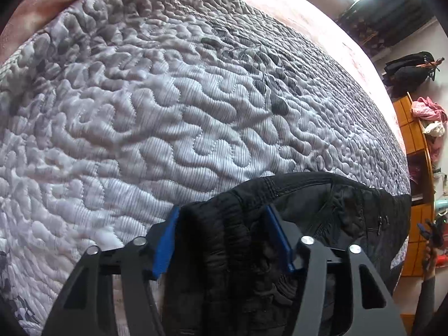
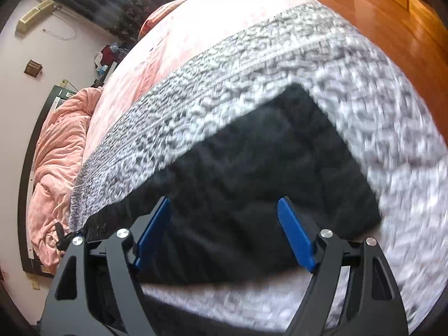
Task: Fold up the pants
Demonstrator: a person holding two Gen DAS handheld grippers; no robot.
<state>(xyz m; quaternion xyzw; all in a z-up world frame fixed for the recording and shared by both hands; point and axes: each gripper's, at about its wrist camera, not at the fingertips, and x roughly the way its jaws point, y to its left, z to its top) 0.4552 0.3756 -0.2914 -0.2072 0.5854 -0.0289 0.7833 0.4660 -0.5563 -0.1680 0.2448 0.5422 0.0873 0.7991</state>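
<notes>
Left tool [image 1: 224, 238] grips a bunched, thick fold of the black pants [image 1: 294, 212] between its blue pads, the cloth filling the gap and spilling forward over the grey quilted bedspread [image 1: 156, 106]. Right tool [image 2: 224, 235] hangs above the same pants [image 2: 266, 168] with its blue pads spread wide and nothing between them; that view is smeared by motion, so whether the pads touch the cloth cannot be told.

Largest in both views is the bed, its grey quilt [image 2: 378, 106] lying across a pale pink sheet [image 2: 201, 28]. The pants lie flat on the quilt as a dark, roughly four-sided shape, one squared corner pointing away from the right tool.

A rumpled peach comforter [image 2: 58, 168] is heaped at the far side of the bed, against a dark headboard [image 2: 26, 182]. Polished wooden floor [image 2: 392, 14] runs past the bed's other side.

Beside the bed in the left view stands an orange wooden shelf unit [image 1: 414, 140] with pink cloth [image 1: 428, 109] piled on it, and a black bag [image 1: 408, 67] hangs on the wall above.
</notes>
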